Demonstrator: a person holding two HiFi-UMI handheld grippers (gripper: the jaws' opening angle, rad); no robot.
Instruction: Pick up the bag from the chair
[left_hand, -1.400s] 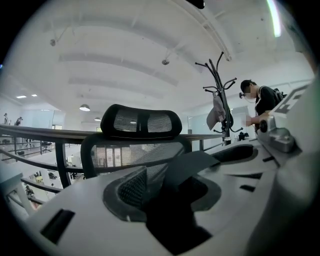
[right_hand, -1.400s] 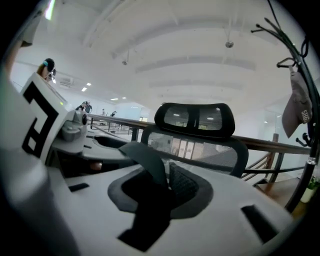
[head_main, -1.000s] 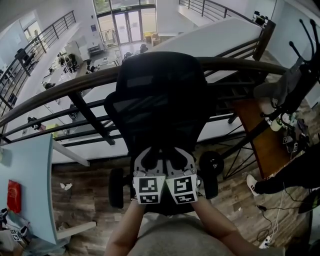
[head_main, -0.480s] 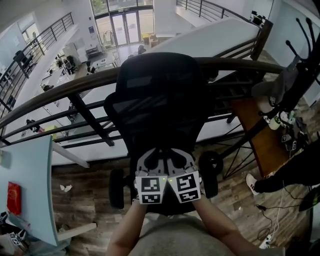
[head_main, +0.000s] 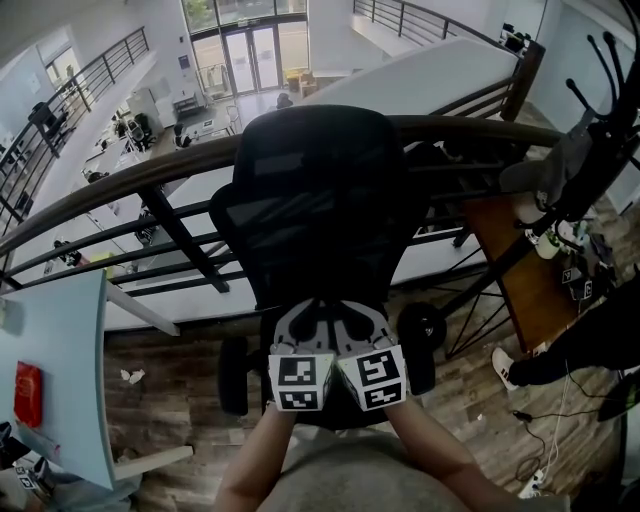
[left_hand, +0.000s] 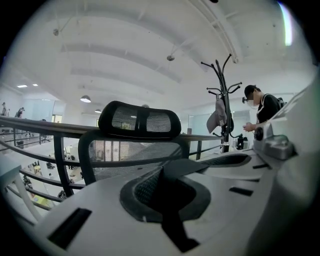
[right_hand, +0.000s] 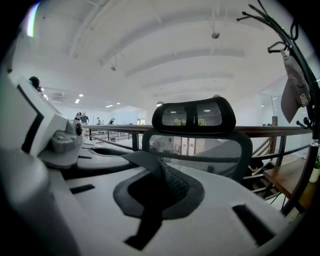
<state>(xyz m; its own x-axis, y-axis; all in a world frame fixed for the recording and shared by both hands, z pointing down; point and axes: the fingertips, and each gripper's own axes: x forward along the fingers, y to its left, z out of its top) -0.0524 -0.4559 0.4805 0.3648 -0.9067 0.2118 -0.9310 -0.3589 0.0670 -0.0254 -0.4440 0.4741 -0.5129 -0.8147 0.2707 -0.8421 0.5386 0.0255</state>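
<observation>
A black mesh office chair (head_main: 320, 190) with a headrest stands against the railing, and I look down on it. Both grippers hover side by side over its seat, pointing at the backrest. My left gripper (head_main: 302, 312) and right gripper (head_main: 356, 312) nearly touch each other. In the left gripper view the white jaws (left_hand: 161, 172) are shut, and I see nothing between their dark pads. The right gripper (right_hand: 159, 172) looks the same in its own view. No bag shows in any view. The grippers and my arms hide the seat.
A dark curved railing (head_main: 150, 170) runs behind the chair above a lower floor. A coat rack (head_main: 600, 120) with a grey cap stands right, beside a wooden table (head_main: 535, 280) and a person's leg (head_main: 560, 355). A pale blue desk (head_main: 60, 370) is left.
The two grippers stay side by side over the seat. The right marker cube has tipped slightly outward. The chair has not moved.
</observation>
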